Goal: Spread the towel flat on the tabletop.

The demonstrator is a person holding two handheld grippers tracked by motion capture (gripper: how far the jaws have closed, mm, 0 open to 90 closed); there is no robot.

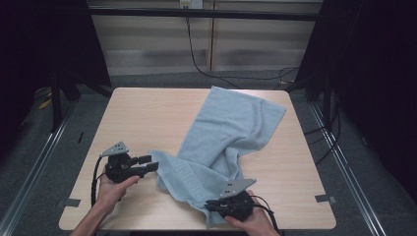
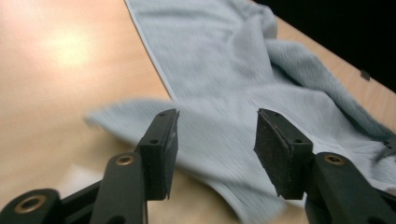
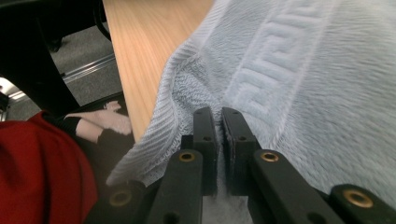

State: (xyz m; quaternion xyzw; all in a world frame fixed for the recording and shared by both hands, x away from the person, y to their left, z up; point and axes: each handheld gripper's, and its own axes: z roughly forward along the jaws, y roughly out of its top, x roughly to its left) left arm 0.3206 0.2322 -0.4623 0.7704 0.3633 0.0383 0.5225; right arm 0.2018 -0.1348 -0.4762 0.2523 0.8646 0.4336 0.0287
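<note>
Pinching the towel's (image 1: 223,135) near edge, right fingers (image 3: 219,135) clenched — left fingers (image 2: 212,140) released, bare table (image 1: 147,110) beyond.

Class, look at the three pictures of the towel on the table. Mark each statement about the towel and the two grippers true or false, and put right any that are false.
1. The right gripper is shut on the towel. True.
2. The left gripper is clamped on the towel. False: its jaws stand apart, with nothing pressed between them; the towel lies just beyond them.
3. The towel is light blue with a raised key-pattern band. True.
4. The towel is folded into a neat square. False: it lies spread and rumpled across the table.
5. The table has a light wooden top. True.
6. The towel hangs over the table's far edge. False: the right gripper holds it at the near edge.
</note>
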